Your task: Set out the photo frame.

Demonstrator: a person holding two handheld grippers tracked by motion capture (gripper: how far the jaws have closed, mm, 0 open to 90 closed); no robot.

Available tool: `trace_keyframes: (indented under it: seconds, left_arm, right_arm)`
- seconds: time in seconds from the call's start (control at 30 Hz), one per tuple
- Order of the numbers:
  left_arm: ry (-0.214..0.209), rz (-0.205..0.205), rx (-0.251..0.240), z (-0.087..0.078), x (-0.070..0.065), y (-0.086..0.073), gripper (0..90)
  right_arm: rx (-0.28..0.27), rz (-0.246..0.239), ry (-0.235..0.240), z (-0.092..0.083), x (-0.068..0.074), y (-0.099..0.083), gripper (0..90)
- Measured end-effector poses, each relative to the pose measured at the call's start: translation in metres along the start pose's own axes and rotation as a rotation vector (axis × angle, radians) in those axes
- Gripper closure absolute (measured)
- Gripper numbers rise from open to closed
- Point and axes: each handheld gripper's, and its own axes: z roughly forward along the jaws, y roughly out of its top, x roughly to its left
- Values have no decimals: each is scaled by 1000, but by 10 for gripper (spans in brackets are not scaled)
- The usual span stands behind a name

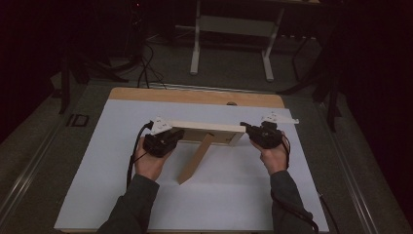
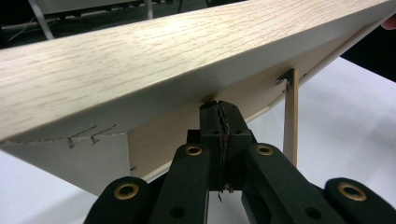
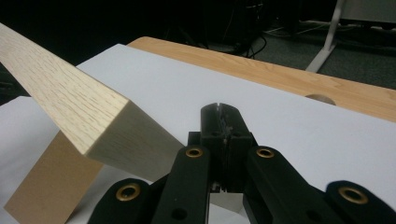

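The wooden picture frame (image 1: 208,132) is stood on the table (image 1: 122,195) with its stand (image 1: 196,159) out, flanked by the closed, empty left claw (image 1: 176,134) and right claw (image 1: 246,129), only release seemingly left.

A wooden table (image 1: 146,93) carries a white sheet (image 1: 234,195) bearing a picture frame (image 1: 207,132).
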Motion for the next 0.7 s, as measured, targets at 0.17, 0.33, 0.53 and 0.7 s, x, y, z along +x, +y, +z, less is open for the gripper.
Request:
trace_keyframes:
  seconds: [0.17, 0.33, 0.53, 0.7]
  left_arm:
    - [2, 2, 4, 0, 0, 1, 900]
    - [3, 2, 3, 2, -1, 2, 900]
    - [-1, 12, -4, 4, -6, 8, 900]
    - [-1, 14, -6, 6, -7, 11, 900]
  right_arm:
    - [10, -3, 0, 2, -1, 0, 896]
    - [12, -7, 8, 3, 0, 0, 897]
    - [15, -14, 15, 2, 2, -1, 896]
    - [21, -28, 24, 1, 5, -2, 896]
